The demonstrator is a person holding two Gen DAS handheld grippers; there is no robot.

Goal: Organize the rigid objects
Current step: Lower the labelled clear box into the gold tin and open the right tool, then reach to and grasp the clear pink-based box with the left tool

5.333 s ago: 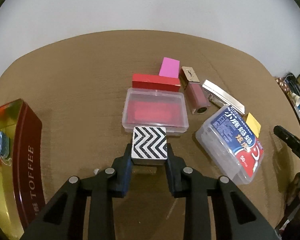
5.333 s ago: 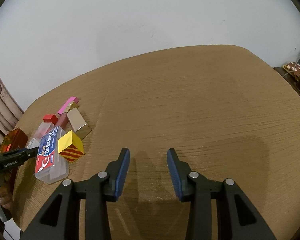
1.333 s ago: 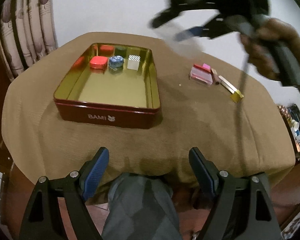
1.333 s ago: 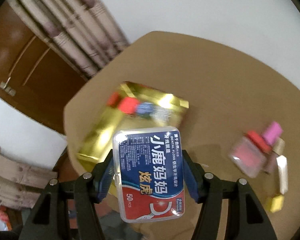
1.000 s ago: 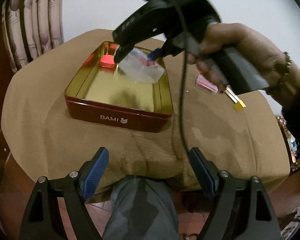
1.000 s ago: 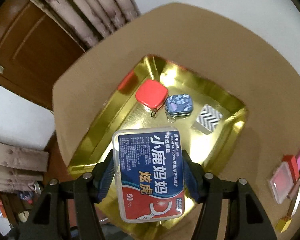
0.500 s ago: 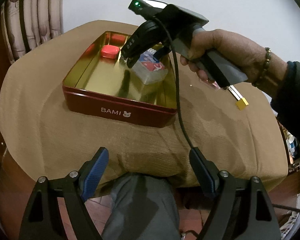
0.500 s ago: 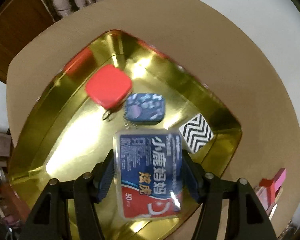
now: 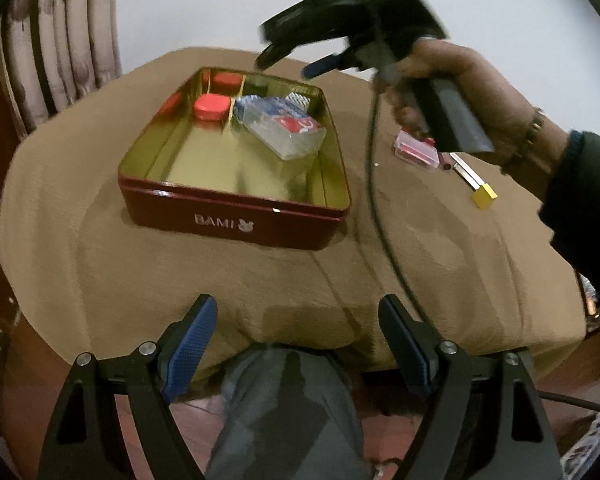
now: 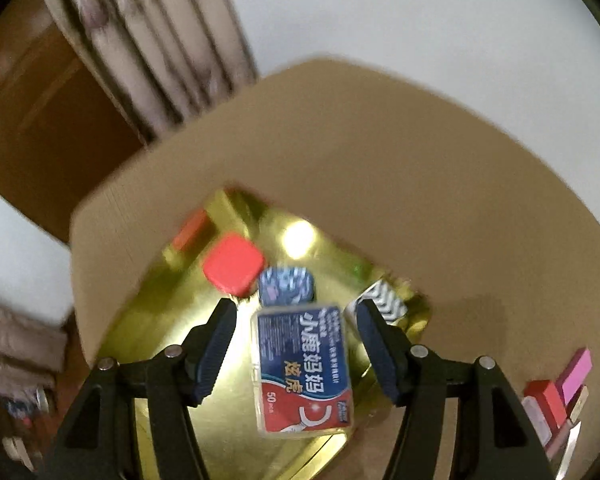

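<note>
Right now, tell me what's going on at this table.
A person is sorting small items into the tin. The right gripper has let go of the floss box, which lies in the tin, and hangs open above it. The left gripper waits open and empty. The pink case and yellow block remain on the table.

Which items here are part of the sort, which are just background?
Job:
- red tin
- floss box, lying in the tin
- red case, blue case, zigzag block
- yellow block, clear pink box on the table

Background:
- curtain
- door
</note>
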